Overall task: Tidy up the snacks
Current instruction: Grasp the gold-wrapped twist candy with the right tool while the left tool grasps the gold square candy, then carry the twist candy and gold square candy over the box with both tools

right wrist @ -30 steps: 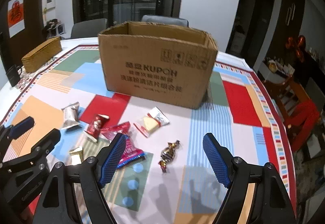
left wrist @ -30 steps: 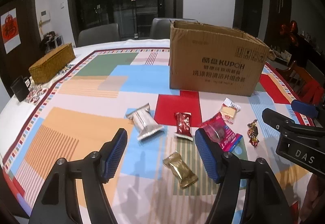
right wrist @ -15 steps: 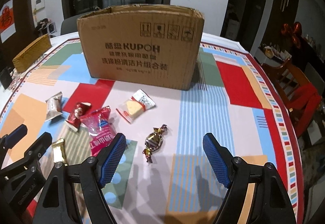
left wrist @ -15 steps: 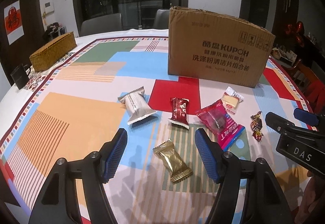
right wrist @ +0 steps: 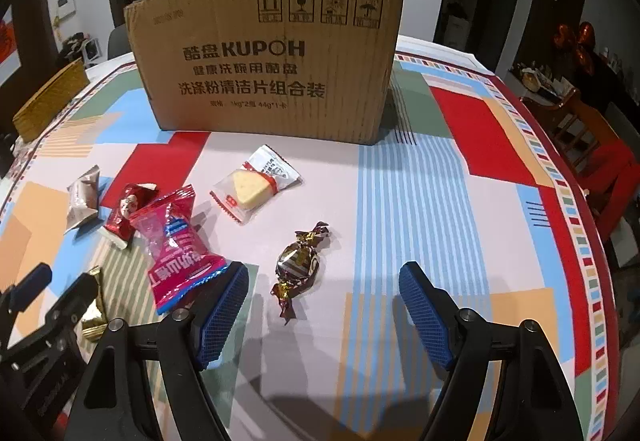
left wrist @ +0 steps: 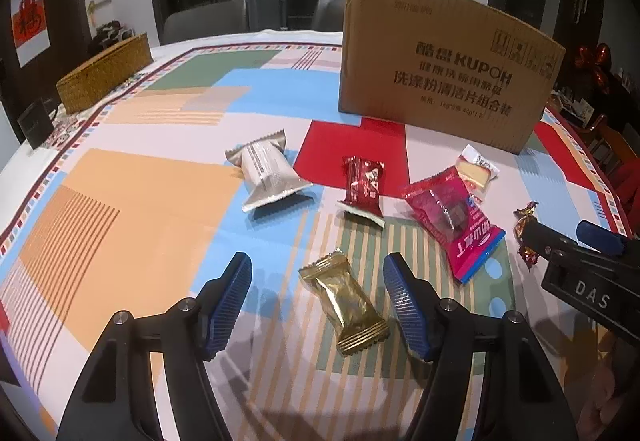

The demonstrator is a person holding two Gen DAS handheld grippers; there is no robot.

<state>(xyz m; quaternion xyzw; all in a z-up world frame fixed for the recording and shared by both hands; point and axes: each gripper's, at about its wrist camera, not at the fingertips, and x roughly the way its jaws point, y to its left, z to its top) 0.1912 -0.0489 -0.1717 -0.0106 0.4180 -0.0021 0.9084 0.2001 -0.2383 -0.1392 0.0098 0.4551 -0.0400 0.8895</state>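
six wrapped snacks lie loose on the patterned tablecloth (left wrist: pixel 140 201), in front of one brown cardboard box (right wrist: pixel 264 69) printed with "kupoh" and black chinese lettering. counted one by one: one gold foil packet (left wrist: pixel 344 305), crimped at both ends; one silver-grey pillow pack (left wrist: pixel 266 171) with fine print on its side; one dark red foil packet (left wrist: pixel 363 185); one bright pink bag (right wrist: pixel 176 241) with white lettering and a clear window; one clear wrapper holding a pale yellow wedge (right wrist: pixel 256 189) with a red band; and one twist-wrapped candy (right wrist: pixel 298 265) in brown and gold stripes with flared ends.

the left gripper (left wrist: pixel 316 305) is spread wide, its blue ribbed pads either side of the gold foil packet and not touching it — the packet lies flat between them, nearer the right pad. the right gripper (right wrist: pixel 324 315) is likewise spread wide and holds nothing; the twist candy lies just ahead of its left pad, the pink bag's lower corner beside that same pad.

one woven basket (left wrist: pixel 106 75) sits far off at the table's left edge.
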